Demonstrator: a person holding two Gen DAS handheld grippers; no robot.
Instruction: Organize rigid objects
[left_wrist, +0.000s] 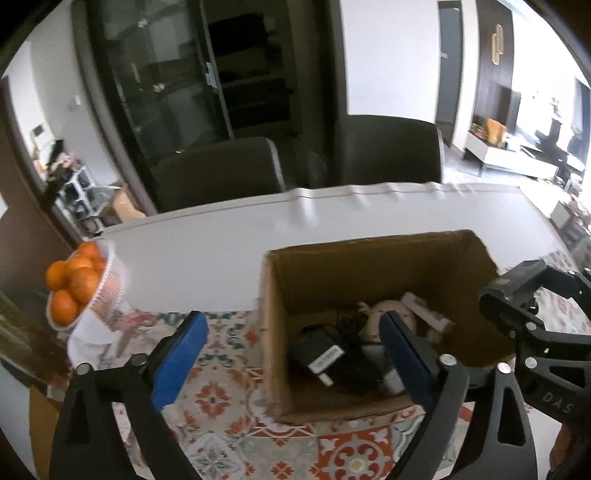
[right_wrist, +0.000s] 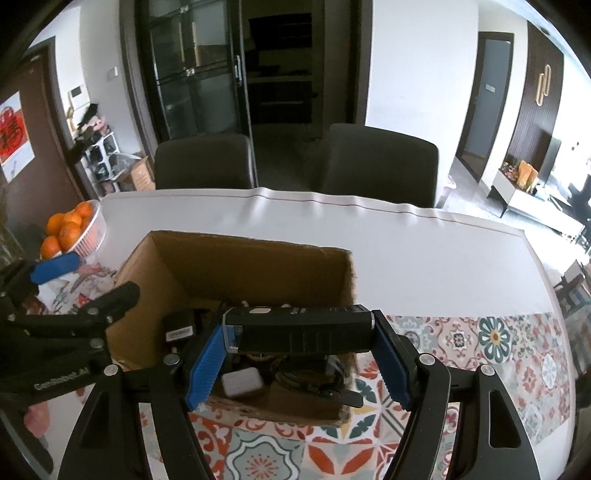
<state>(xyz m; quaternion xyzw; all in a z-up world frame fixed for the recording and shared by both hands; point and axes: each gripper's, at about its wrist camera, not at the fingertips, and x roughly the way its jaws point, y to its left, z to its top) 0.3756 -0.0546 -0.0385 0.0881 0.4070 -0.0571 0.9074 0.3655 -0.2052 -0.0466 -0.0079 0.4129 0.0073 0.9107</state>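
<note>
The right hand-held gripper squeezes a long black gadget by its 2 ends, just above the cardboard box on the table, so the step looks like dropping it in. The left hand-held gripper hangs wide apart and holds nothing, with 1 finger over the box. Next, lower the gadget and let go, missing the black charger, the cords and the small white case inside; a bowl of oranges sits off to the side.
</note>
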